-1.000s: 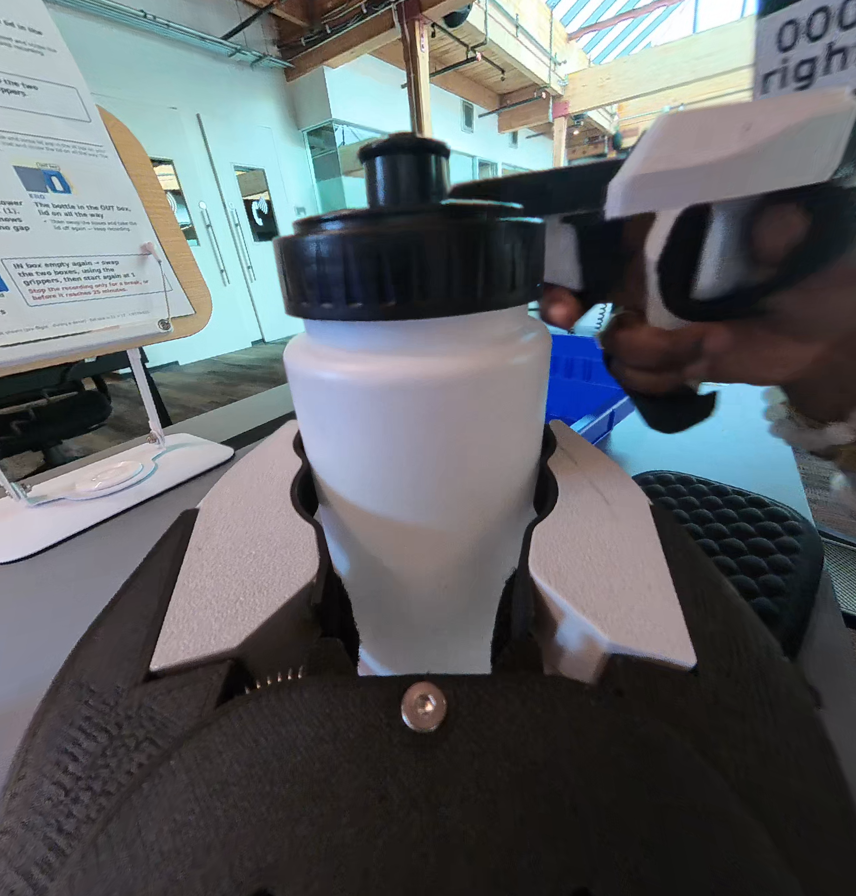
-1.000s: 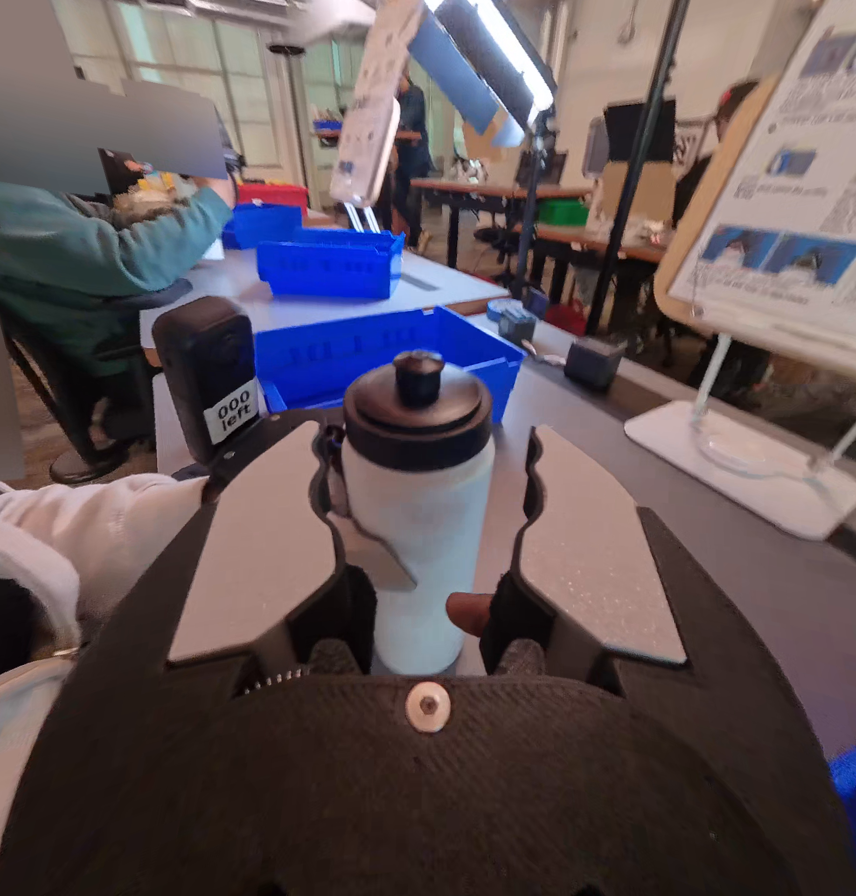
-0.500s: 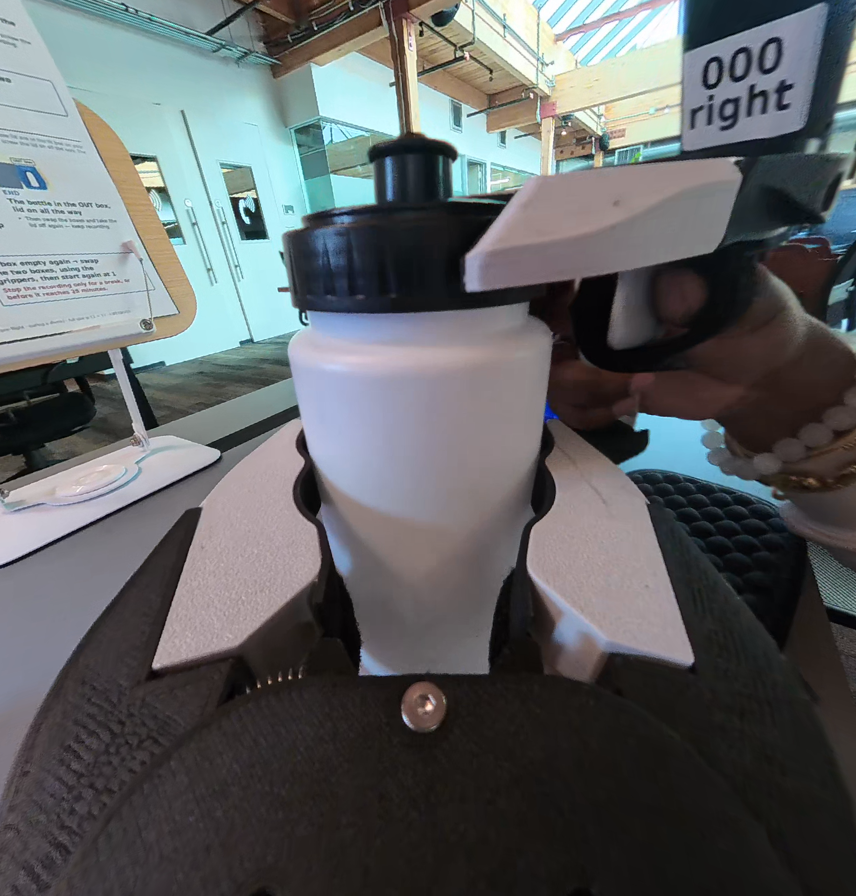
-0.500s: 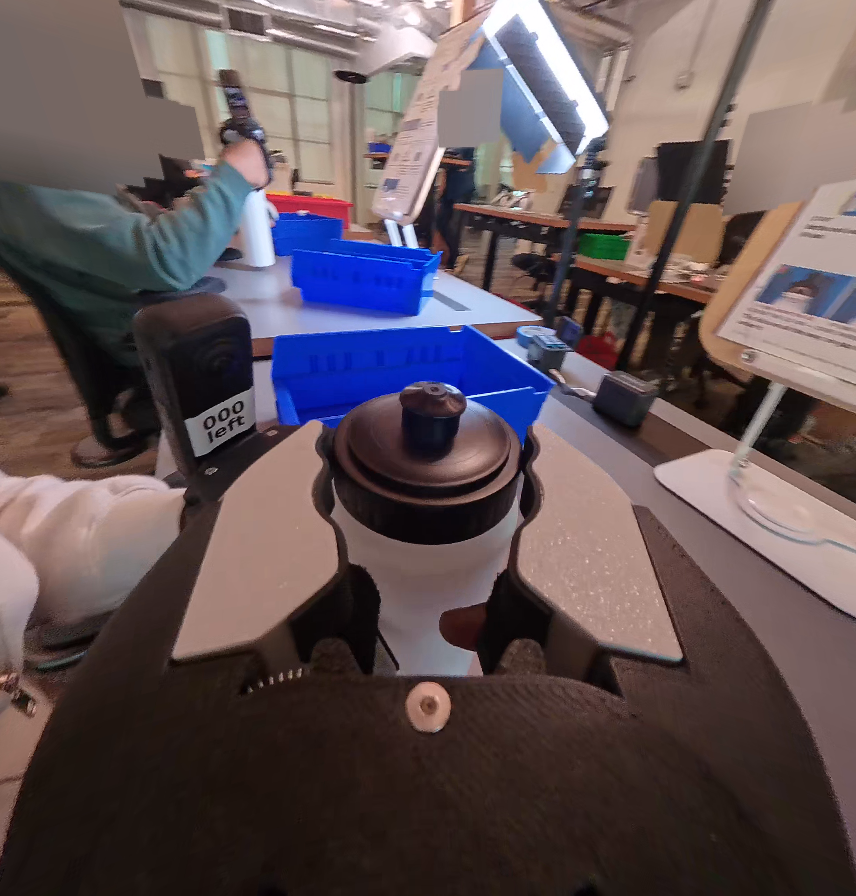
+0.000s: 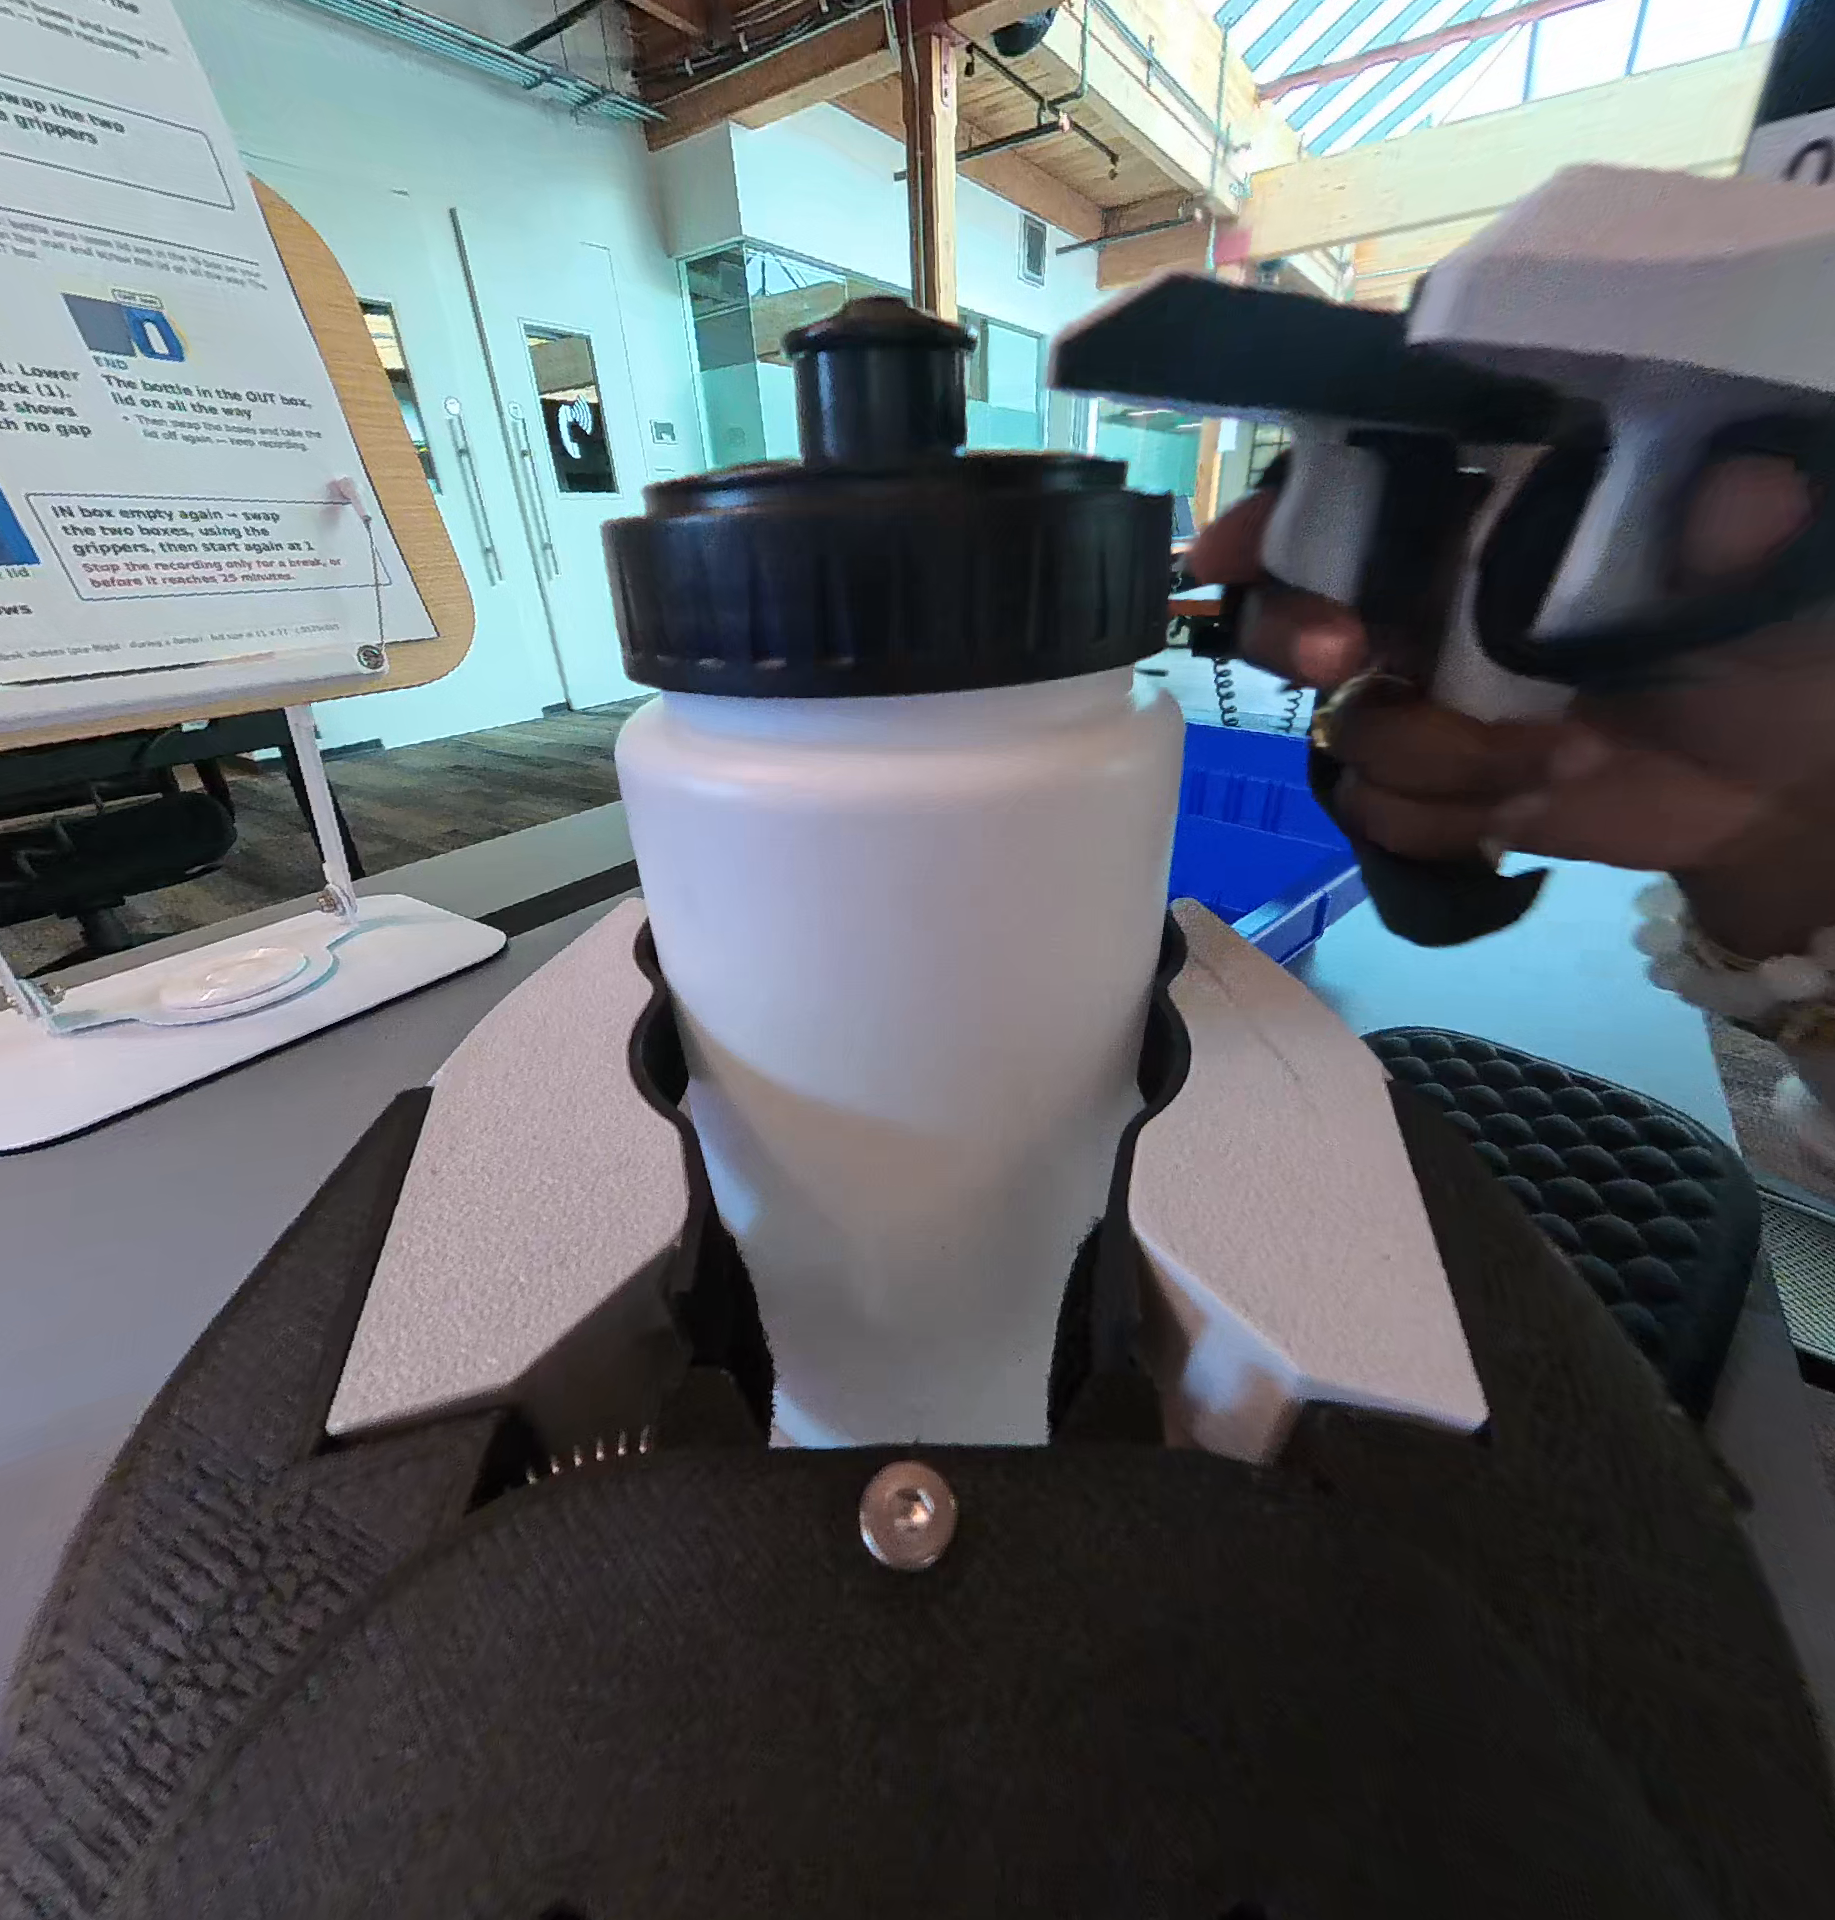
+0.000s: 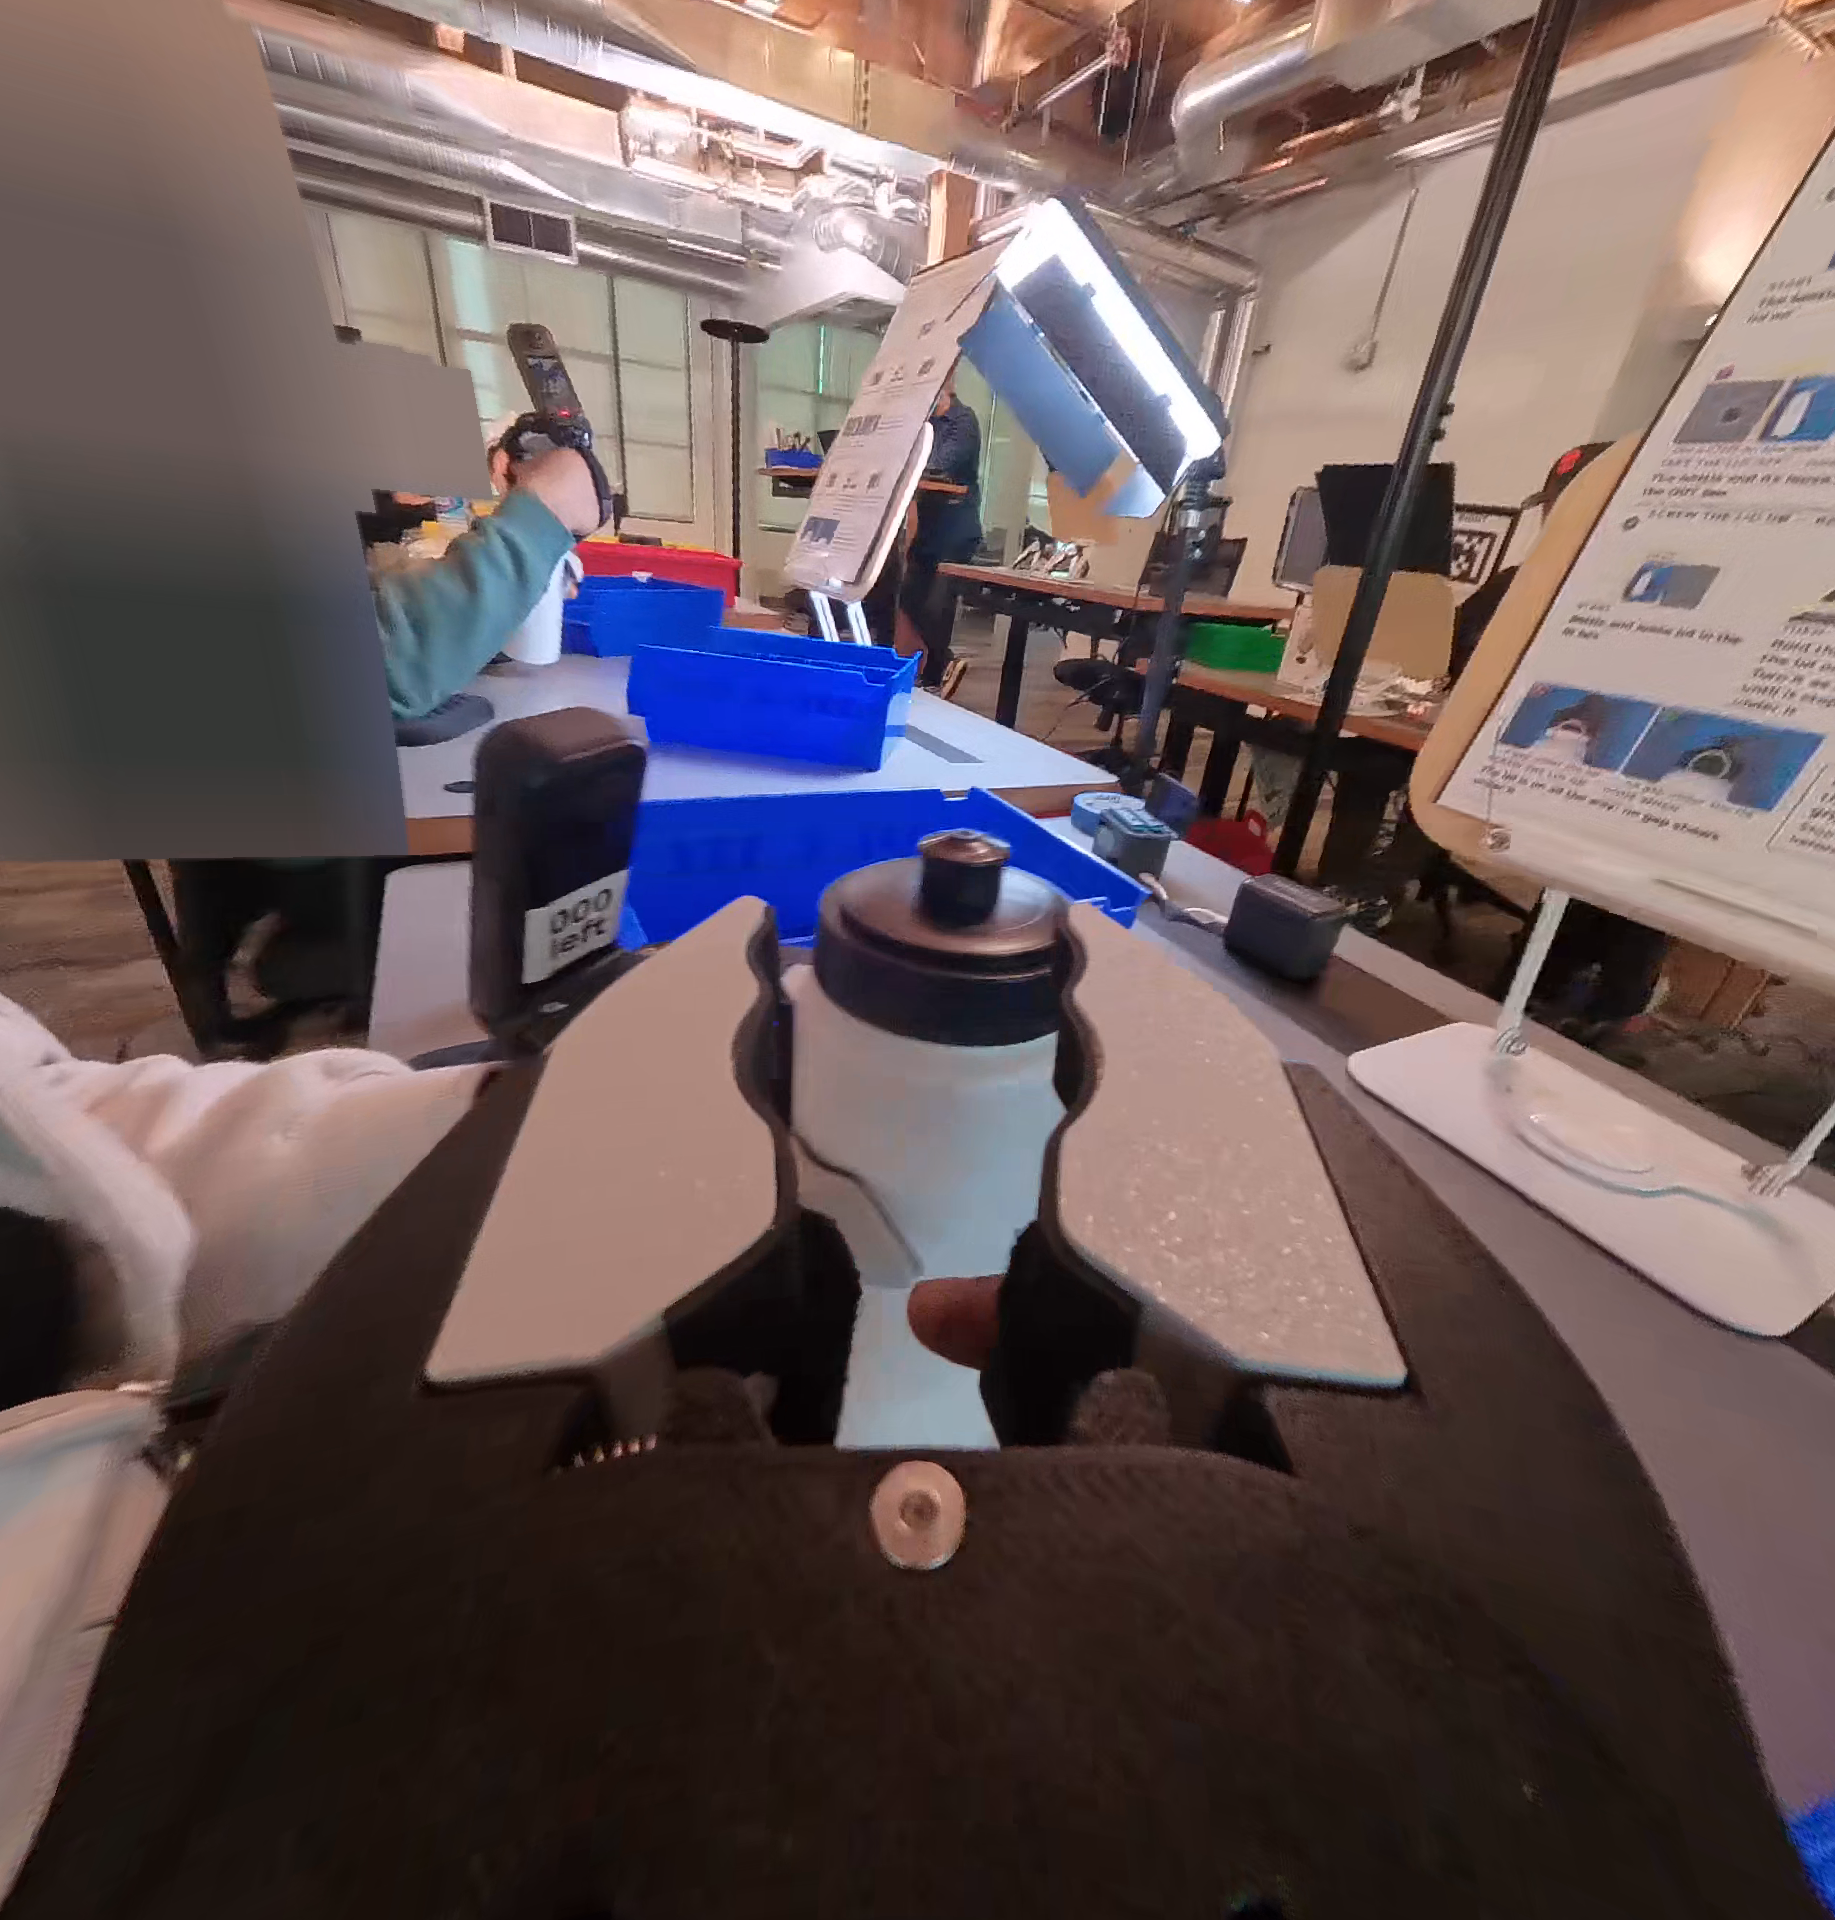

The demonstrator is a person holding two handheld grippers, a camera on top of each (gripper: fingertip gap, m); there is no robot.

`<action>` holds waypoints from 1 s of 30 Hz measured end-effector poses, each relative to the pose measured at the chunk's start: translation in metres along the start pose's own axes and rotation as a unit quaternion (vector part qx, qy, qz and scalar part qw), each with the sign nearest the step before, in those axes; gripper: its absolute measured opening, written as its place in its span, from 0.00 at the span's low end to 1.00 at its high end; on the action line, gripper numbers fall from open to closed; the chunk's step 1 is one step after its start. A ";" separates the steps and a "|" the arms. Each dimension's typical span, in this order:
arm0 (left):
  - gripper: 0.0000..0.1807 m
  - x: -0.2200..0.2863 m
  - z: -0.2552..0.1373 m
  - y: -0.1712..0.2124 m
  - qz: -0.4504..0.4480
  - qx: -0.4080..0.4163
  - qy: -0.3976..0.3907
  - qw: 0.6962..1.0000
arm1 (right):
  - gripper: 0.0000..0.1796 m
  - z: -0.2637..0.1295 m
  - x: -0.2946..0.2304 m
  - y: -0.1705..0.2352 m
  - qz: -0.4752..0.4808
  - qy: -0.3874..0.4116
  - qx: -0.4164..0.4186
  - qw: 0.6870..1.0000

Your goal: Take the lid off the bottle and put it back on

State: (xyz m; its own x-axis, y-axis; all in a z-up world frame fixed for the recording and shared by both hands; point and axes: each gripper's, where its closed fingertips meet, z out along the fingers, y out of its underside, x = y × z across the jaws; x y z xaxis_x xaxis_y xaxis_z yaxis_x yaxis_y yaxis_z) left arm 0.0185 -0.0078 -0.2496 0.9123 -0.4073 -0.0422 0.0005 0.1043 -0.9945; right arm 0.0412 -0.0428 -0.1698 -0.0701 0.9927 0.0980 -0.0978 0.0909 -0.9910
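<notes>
**On the grey table (image 5: 217,1247): bottle clamped, lid on**

Between the fingers of the left gripper (image 5: 908,925), upright and squeezed at its narrow waist: the white bottle (image 5: 892,935). Both grey pads (image 5: 539,1195) pressed flat against its sides, no gap to either. On the bottle's neck, seated level: the black ribbed lid (image 5: 887,582), its spout closed and pointing straight up.

To the right of the lid and slightly above it in the left wrist view, blurred: the right gripper (image 6: 918,925), held by a hand (image 5: 1619,790) wrapped round its trigger grip. Near the lid but apart from it, not touching. Seen along its own fingers in the right wrist view, spread wide, released and gripping nothing, with the lid framed in the gap between the two tips.

Behind the bottle on the right, a blue bin (image 5: 1245,821). Beside the left gripper on that same side, a black dimpled mat (image 5: 1578,1164). Off to the left, on a white stand, a printed instruction board (image 5: 144,416). Farther back in the right wrist view, more blue bins (image 6: 767,691) on a neighbouring table.
</notes>
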 end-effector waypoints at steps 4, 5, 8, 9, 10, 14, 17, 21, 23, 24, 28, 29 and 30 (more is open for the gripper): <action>0.48 0.001 0.000 0.000 -0.001 0.002 0.005 1.000 | 0.44 0.023 0.007 0.016 0.008 -0.053 -0.051 0.997; 0.48 0.001 0.000 0.000 -0.001 0.002 0.005 1.000 | 0.47 0.029 0.006 0.022 0.007 -0.072 -0.067 0.995; 0.48 0.002 -0.001 -0.001 0.000 0.005 0.006 1.000 | 0.40 0.040 0.004 0.028 -0.012 -0.094 -0.075 0.993; 0.48 0.002 -0.001 -0.001 0.000 0.005 0.006 1.000 | 0.39 0.040 0.005 0.028 -0.018 -0.089 -0.071 0.993; 0.48 0.002 -0.001 -0.001 0.001 0.005 0.006 1.000 | 0.39 0.040 0.005 0.027 -0.019 -0.081 -0.068 0.994; 0.48 0.002 0.001 0.000 0.007 0.000 -0.001 1.000 | 0.38 0.035 0.009 0.029 0.002 0.020 -0.071 0.997; 0.48 0.005 0.000 -0.001 0.016 0.003 0.004 1.000 | 0.39 0.030 0.005 0.031 -0.038 0.084 -0.095 0.991; 0.48 0.007 -0.001 -0.001 0.002 0.000 0.023 1.000 | 0.48 0.029 -0.004 0.022 -0.021 -0.047 -0.087 0.995; 0.48 0.009 -0.001 -0.001 -0.001 0.001 0.033 0.999 | 0.52 0.029 -0.002 0.022 0.026 -0.126 -0.091 0.987; 0.48 0.010 -0.001 -0.001 0.000 0.001 0.035 0.999 | 0.51 0.030 0.002 0.021 0.041 -0.149 -0.090 0.984; 0.48 0.010 -0.001 0.000 0.000 0.001 0.034 0.999 | 0.40 0.035 0.000 0.030 0.004 -0.175 -0.088 0.981; 0.48 0.010 -0.001 0.000 0.000 0.000 0.033 0.999 | 0.40 0.036 0.000 0.032 -0.016 -0.157 -0.085 0.984; 0.48 0.010 -0.001 0.000 0.000 0.000 0.032 0.999 | 0.40 0.037 0.001 0.031 -0.019 -0.137 -0.077 0.987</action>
State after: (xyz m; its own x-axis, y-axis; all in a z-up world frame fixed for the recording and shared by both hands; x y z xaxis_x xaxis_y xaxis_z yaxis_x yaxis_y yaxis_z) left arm 0.0267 -0.0129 -0.2498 0.8844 -0.4642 -0.0479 0.0006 0.1037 -0.9946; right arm 0.0018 -0.0418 -0.1974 -0.3364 0.9321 0.1345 0.0455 0.1588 -0.9863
